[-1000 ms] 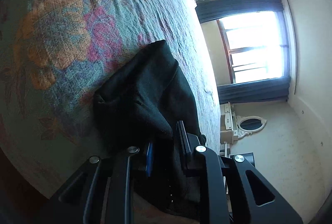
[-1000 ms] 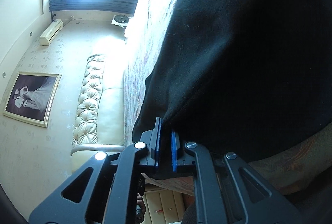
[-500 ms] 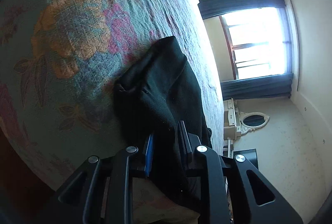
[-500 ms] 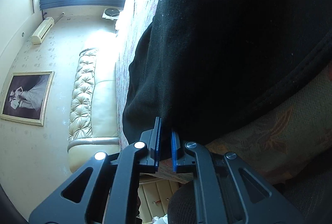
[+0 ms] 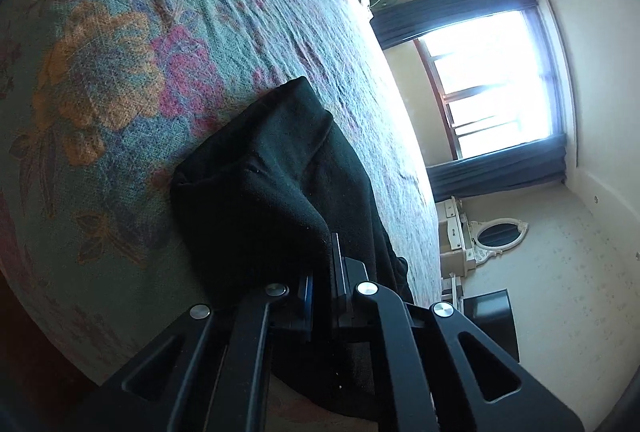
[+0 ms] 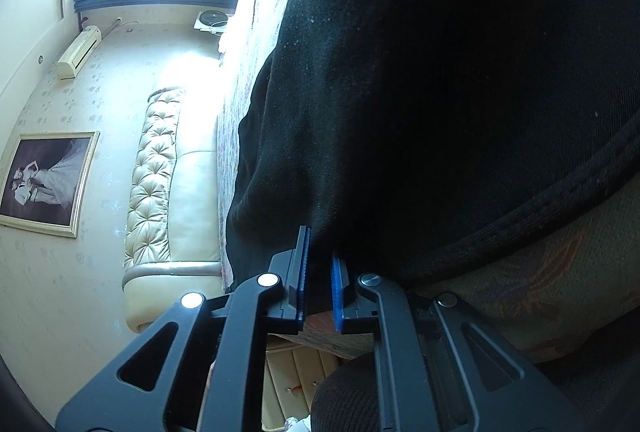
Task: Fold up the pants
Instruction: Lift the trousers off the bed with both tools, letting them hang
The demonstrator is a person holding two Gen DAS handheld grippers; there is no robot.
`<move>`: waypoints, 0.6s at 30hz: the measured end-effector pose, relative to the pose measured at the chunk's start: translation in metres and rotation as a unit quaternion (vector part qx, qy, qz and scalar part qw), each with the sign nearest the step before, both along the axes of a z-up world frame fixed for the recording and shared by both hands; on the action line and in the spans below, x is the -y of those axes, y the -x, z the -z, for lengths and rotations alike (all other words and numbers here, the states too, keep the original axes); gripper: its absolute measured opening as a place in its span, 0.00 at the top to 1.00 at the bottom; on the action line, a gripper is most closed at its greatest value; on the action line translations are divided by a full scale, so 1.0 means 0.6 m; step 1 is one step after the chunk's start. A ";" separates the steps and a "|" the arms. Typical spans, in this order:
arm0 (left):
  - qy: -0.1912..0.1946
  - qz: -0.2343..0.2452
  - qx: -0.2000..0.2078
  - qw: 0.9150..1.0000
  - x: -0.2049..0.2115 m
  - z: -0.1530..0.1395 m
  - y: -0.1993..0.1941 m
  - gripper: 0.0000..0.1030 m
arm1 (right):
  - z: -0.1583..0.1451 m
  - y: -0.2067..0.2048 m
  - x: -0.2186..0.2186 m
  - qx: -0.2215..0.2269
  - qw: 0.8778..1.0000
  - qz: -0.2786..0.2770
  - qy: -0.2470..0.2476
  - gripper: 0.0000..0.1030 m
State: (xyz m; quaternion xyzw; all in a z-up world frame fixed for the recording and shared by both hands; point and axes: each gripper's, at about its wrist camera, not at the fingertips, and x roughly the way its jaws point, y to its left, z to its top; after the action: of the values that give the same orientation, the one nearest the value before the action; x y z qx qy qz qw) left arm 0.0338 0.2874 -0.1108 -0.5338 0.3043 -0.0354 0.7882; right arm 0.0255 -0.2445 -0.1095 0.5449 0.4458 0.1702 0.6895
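The black pants [image 5: 276,175] lie bunched on the floral bedspread [image 5: 120,63], seen sideways in the left wrist view. My left gripper [image 5: 322,264] is shut on a fold of the pants near the bed's edge. In the right wrist view the pants [image 6: 440,91] fill most of the frame, with a ribbed hem running along the lower right. My right gripper [image 6: 320,260] is shut on the cloth's edge, the fabric pinched between the blue pads.
A tufted cream headboard [image 6: 160,183] and a framed photo [image 6: 44,183] are on the wall. A bright window with blue curtains [image 5: 500,87], a white dressing table with an oval mirror [image 5: 488,236] and a dark screen [image 5: 488,324] stand beyond the bed.
Both grippers keep their hold. The pants have bunched up closer to my left gripper, and in the right view the cloth has swung to cover more of the frame.
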 end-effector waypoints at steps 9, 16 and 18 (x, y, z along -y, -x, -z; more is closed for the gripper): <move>0.012 -0.001 0.000 1.000 -0.019 -0.008 0.018 0.95 | -0.017 0.018 -0.008 0.013 1.000 -0.009 -0.014 0.92; 0.024 -0.009 -0.026 0.999 -0.021 0.034 0.030 0.95 | 0.014 0.019 -0.010 -0.002 1.000 -0.013 0.002 0.93; 0.027 -0.009 -0.033 0.999 -0.021 0.047 0.034 0.95 | 0.011 0.021 -0.010 0.002 1.000 -0.015 0.008 0.93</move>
State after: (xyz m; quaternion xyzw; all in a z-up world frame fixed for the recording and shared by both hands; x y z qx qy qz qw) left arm 0.0134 0.3002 -0.1389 -0.5584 0.3237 -0.0186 0.7636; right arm 0.0128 -0.2388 -0.1160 0.5318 0.4545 0.1779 0.6921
